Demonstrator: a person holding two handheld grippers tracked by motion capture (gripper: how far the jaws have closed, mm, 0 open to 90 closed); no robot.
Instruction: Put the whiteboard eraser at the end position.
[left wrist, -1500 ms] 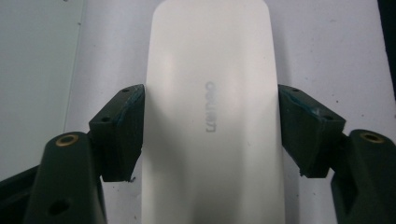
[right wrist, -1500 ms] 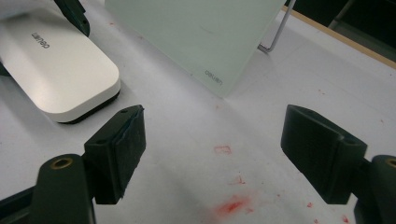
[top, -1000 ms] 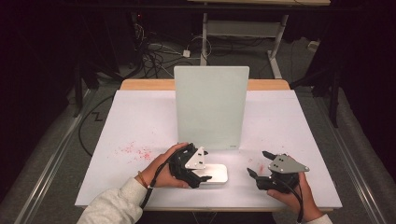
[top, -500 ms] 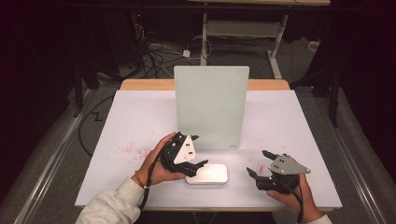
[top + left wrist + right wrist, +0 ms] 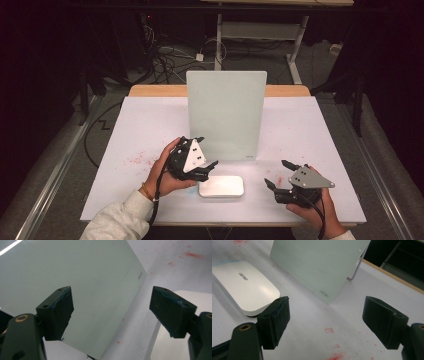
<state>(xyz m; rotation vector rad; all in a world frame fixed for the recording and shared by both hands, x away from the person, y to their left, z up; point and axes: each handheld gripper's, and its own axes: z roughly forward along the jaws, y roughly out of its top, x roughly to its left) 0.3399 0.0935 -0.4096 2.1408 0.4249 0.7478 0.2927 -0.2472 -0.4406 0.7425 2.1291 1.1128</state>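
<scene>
High view has the left gripper (image 5: pixel 204 165) lifted just above the table (image 5: pixel 125 150), jaws wide apart and holding nothing, tilted toward the pale upright glass board (image 5: pixel 226 115) rather than the flat white box (image 5: pixel 221 186) lying just beside it. My guess is it's lining up for the board's lower edge, since the left gripper view looks straight across the glass with the box off by one jaw. The right gripper (image 5: pixel 279 175) sits low at the near right, also gaping and empty, looking parked while the other hand works.
</scene>
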